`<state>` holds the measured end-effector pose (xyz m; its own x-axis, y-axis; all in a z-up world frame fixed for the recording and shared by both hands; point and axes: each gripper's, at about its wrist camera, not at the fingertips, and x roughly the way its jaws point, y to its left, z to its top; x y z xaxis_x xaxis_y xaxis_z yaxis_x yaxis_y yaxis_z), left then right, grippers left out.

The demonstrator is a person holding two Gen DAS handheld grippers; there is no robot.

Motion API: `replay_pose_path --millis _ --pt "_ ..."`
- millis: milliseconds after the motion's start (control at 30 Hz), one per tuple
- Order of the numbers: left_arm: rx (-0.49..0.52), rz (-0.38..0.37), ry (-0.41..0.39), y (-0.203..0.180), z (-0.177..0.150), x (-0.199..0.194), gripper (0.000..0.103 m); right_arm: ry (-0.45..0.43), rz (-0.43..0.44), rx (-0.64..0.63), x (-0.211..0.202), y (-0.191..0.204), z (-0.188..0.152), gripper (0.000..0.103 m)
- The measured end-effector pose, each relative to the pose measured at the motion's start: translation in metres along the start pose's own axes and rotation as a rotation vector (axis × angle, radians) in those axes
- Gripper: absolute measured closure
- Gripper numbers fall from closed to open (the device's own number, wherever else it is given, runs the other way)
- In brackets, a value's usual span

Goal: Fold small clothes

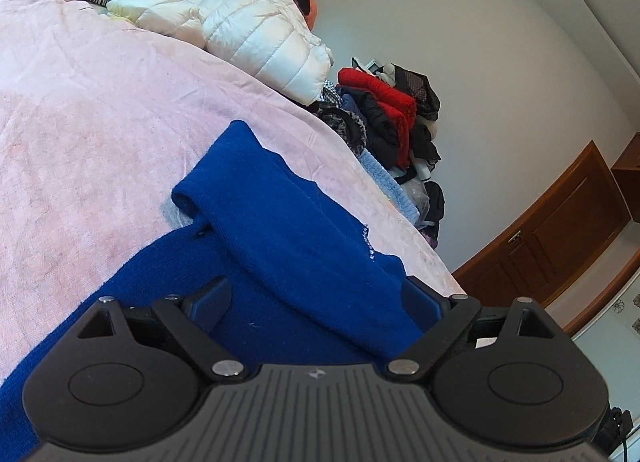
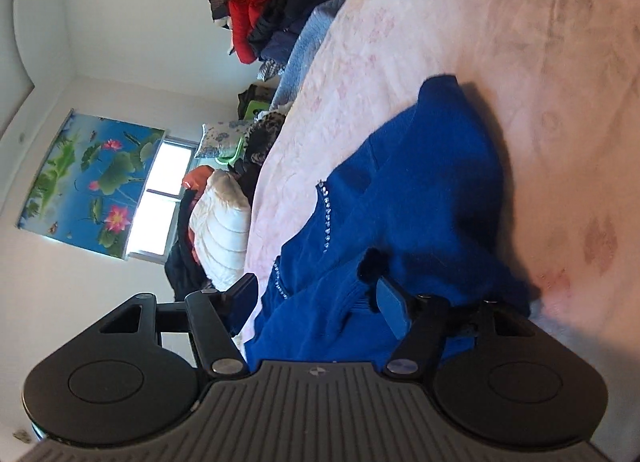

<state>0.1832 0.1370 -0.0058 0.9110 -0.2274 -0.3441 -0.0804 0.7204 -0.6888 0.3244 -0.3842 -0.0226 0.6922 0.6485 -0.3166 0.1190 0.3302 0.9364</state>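
Pink bedspread (image 1: pixel 100 110) (clothes heaped behind (image 1: pixel 384 122)), blue sweater (image 1: pixel 280 230) lying rumpled.

Bright window (image 2: pixel 160 198) daylight (fisheye-warped edges)

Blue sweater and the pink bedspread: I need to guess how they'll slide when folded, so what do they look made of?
The blue sweater looks like a soft, matte knit, wool or acrylic, with fuzzy edges and a rhinestone row. The pink bedspread looks like thin, creased woven cotton, faintly patterned; the fibre is uncertain.
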Motion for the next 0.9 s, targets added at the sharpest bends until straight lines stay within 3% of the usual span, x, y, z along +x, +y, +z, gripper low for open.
replay_pose_path --millis 233,400,467,600,733,767,833,900 --pt "0.001 0.002 -0.002 -0.002 -0.001 0.0 0.01 0.05 0.014 0.055 0.018 0.003 0.008 0.042" --pt "0.001 0.001 -0.001 -0.002 -0.001 0.0 0.01 0.082 -0.081 0.063 0.026 -0.004 0.011 0.077" --pt "0.002 0.001 -0.001 -0.002 -0.001 0.0 0.01 0.055 -0.097 0.069 0.025 -0.006 0.01 0.09" --pt "0.002 0.002 -0.001 -0.002 -0.001 0.0 0.01 -0.002 -0.137 -0.049 0.024 0.012 0.011 0.092" --pt "0.001 0.001 -0.001 -0.002 -0.001 0.0 0.01 -0.109 -0.029 -0.377 -0.011 0.085 0.006 0.099" --pt "0.001 0.001 -0.001 -0.001 -0.001 0.0 0.01 -0.118 -0.033 -0.435 -0.022 0.091 0.002 0.097" --pt "-0.002 -0.001 -0.003 -0.002 -0.001 0.0 0.01 -0.104 -0.102 -0.464 -0.033 0.075 -0.001 0.097" --pt "-0.002 0.0 -0.003 -0.002 -0.001 0.0 0.01 -0.061 -0.236 -0.389 -0.031 0.033 0.006 0.094"
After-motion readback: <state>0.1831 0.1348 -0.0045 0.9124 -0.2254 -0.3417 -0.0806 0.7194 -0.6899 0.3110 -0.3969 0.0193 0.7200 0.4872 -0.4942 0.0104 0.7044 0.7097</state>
